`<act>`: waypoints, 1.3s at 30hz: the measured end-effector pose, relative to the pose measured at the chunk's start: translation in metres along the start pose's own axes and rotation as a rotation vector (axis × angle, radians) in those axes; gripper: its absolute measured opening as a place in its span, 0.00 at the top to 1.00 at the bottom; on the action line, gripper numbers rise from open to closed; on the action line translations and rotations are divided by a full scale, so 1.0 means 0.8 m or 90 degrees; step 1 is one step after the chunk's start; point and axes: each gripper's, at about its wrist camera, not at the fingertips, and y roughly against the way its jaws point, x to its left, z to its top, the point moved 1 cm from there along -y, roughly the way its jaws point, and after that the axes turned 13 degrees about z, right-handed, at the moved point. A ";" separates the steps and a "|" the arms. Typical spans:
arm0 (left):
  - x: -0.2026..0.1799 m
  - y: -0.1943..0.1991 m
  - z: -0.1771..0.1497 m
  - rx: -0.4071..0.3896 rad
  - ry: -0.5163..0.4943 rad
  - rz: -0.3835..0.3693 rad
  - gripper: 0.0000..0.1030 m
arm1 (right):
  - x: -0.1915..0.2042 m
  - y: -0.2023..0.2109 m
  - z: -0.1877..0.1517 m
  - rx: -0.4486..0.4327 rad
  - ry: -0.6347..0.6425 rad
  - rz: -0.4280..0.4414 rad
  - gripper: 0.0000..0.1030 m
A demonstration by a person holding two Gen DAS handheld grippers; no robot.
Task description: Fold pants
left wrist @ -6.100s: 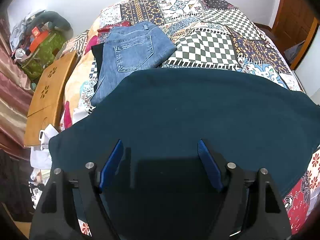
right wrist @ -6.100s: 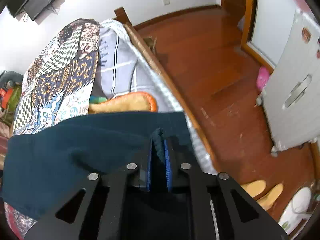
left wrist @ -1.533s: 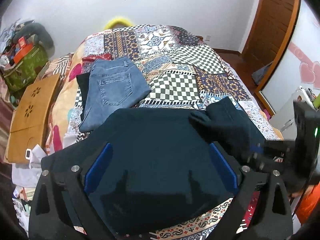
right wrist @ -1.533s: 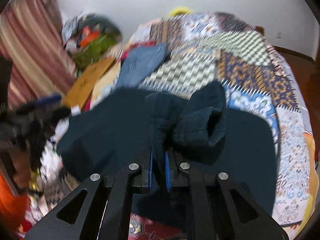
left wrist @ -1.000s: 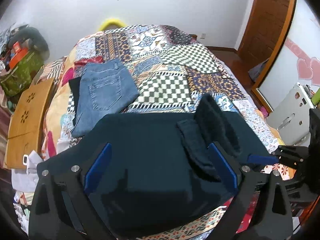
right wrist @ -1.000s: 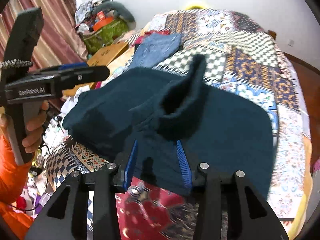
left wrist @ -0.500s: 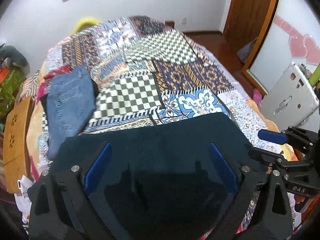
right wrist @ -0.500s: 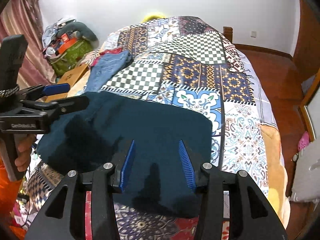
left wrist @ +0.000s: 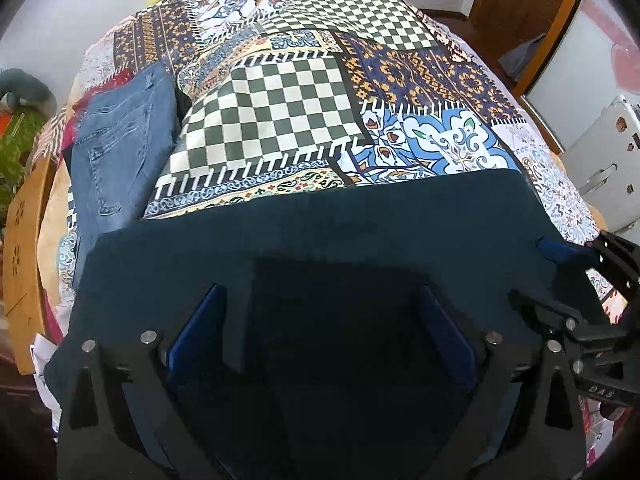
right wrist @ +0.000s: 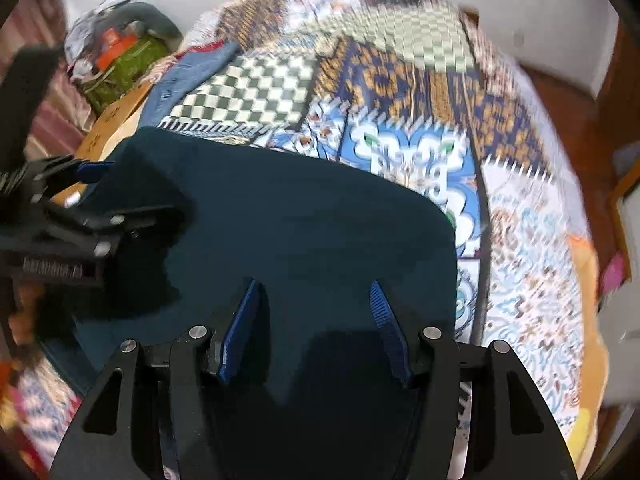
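Dark teal pants (left wrist: 320, 236) lie folded flat at the near edge of the patchwork bed (left wrist: 280, 92); they also show in the right wrist view (right wrist: 304, 220). My left gripper (left wrist: 320, 320) is open and empty, low over the pants' near part. My right gripper (right wrist: 314, 312) is open and empty over the pants' right half. The right gripper appears in the left wrist view (left wrist: 560, 272) at the pants' right edge, and the left gripper appears in the right wrist view (right wrist: 108, 196) at their left edge.
Folded blue jeans (left wrist: 120, 136) lie on the bed's left side, beyond the teal pants. A wooden board (left wrist: 24, 240) and a green bag (right wrist: 120, 68) stand left of the bed. A white cabinet (left wrist: 600, 168) and a wooden door (left wrist: 520, 12) are to the right.
The right gripper carried one end of the pants across, opened and let it drop; the pants now lie flat and shorter. Both grippers have come lower and closer over the cloth.
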 end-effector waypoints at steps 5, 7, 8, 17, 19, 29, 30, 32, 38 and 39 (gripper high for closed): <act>-0.003 0.011 -0.013 -0.012 -0.019 0.015 0.03 | 0.000 0.013 -0.015 -0.002 -0.026 0.012 0.47; -0.002 0.015 -0.021 -0.017 -0.023 0.016 0.03 | 0.003 0.018 -0.022 -0.006 -0.030 0.008 0.47; -0.001 0.017 -0.026 -0.020 -0.024 0.017 0.03 | 0.005 0.019 -0.023 -0.007 -0.032 0.005 0.47; 0.015 0.044 -0.066 -0.035 -0.013 0.006 0.03 | 0.016 0.030 -0.037 -0.015 -0.065 -0.035 0.40; 0.020 0.052 -0.075 -0.045 -0.007 0.001 0.03 | 0.022 0.033 -0.036 -0.012 -0.063 -0.056 0.38; 0.094 0.120 -0.116 -0.130 0.086 0.007 0.03 | 0.070 0.066 -0.007 -0.058 -0.022 -0.054 0.35; 0.109 0.128 -0.121 -0.142 0.104 0.009 0.03 | 0.079 0.070 -0.002 -0.070 -0.014 -0.051 0.35; 0.139 0.140 -0.132 -0.159 0.145 0.015 0.03 | 0.096 0.075 0.009 -0.090 0.000 -0.041 0.34; 0.228 0.163 -0.178 -0.206 0.246 0.077 0.03 | 0.146 0.069 0.036 -0.128 0.047 -0.018 0.25; 0.241 0.162 -0.186 -0.201 0.260 0.078 0.03 | 0.155 0.063 0.040 -0.129 0.054 -0.014 0.22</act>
